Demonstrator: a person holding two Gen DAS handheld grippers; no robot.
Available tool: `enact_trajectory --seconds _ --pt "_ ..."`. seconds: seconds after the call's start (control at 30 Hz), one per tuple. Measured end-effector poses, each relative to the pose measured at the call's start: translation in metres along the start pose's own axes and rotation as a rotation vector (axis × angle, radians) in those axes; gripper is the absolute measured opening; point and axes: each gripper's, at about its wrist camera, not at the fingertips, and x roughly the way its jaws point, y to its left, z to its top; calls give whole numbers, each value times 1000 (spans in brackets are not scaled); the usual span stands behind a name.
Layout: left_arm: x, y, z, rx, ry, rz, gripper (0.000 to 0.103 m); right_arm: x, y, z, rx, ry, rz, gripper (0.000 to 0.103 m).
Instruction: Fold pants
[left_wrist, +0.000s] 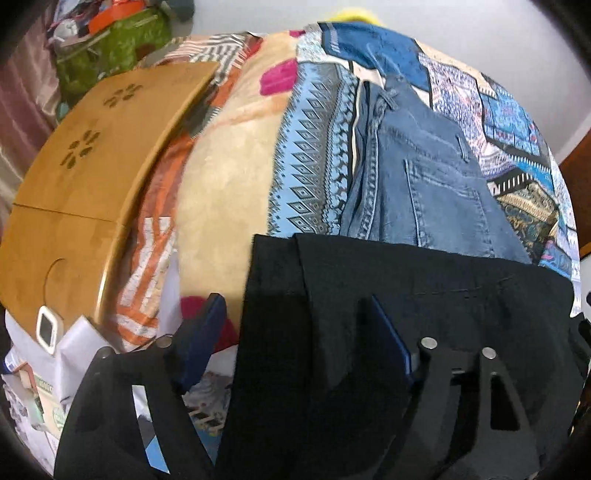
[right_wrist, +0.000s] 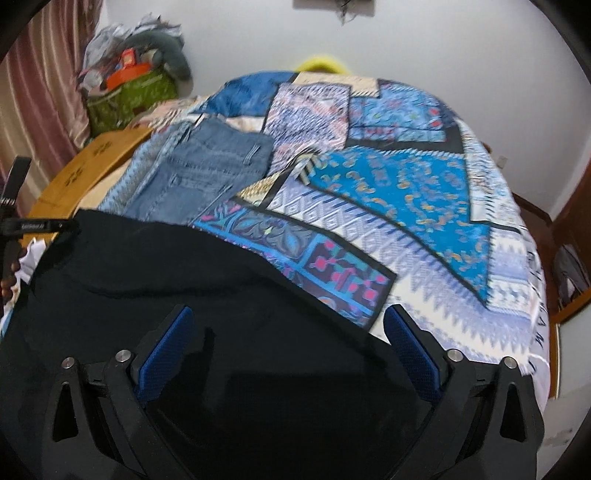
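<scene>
A bed fills the room ahead of the fingers, spread with a patchwork bedcover (right_wrist: 406, 192) of blue, white and pink panels. Left of the fingers a light wooden board (left_wrist: 92, 155) with flower-shaped cutouts lies on the bed's edge. Beyond it, far left, a pinkish-brown curtain (right_wrist: 40, 92) hangs beside a green bag (right_wrist: 129, 96) heaped with clutter. A plain white wall (right_wrist: 424, 44) stands behind the bed. To the right, dark wooden furniture (right_wrist: 569, 236) stands beside the bed.

A home bedroom. A bed under a patchwork bedspread (right_wrist: 406, 192) fills the room, with a curtain (right_wrist: 40, 92) at the side. A green bag (right_wrist: 129, 96) stuffed with belongings sits against the white wall.
</scene>
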Motion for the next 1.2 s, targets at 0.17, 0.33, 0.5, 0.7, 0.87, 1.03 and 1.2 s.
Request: enact_trajectory --seconds 0.17,0.33,0.5,0.7,0.87,1.03,1.2 --pt "12 -8 7 21 8 29 69 22 4 3 -9 57 35 76" --pt "14 -15 6 66 -4 78 48 25 5 5 -13 49 78 58" --pt "0 -20 0 83 -45 98 25 23 7 6 -6 34 101 29" --pt "-26 -16 -4 79 -56 92 1 11 10 3 40 37 119 6" --pt "-75 -20 -15 103 -132 40 1 -27 14 3 56 -32 112 5" --pt "-128 -27 -28 132 -195 1 1 -74 21 0 43 -103 95 5" --pt "-154 -25 -37 115 -196 -44 1 -109 29 -14 45 -150 109 5"
